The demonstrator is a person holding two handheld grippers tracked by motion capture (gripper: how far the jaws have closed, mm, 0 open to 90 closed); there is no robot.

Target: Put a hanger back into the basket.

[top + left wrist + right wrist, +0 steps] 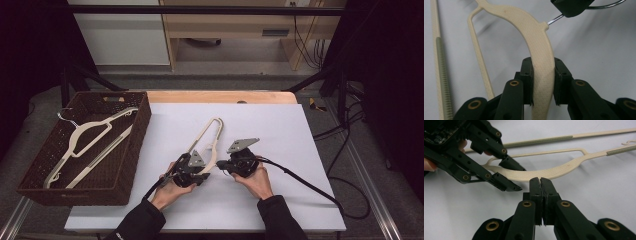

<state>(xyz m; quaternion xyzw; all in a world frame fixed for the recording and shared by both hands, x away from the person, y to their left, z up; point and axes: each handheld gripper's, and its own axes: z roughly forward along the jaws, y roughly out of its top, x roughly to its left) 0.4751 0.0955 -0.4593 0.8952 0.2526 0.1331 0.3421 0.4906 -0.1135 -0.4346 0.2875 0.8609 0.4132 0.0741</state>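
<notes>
Cream plastic hanger (541, 50) near us on white table (280, 130), and we have it in left gripper (192, 170), jaws clamped on curved shoulder. Right gripper (540, 181) pinched tight at wire hook (554, 19), thin metal likely caught between pads. Hanger not yet lifted, by our read. Farther left, brown wicker basket (137, 145) already holds another hanger (90, 135). Left to do, we judge: carry this one across, drop it in.
</notes>
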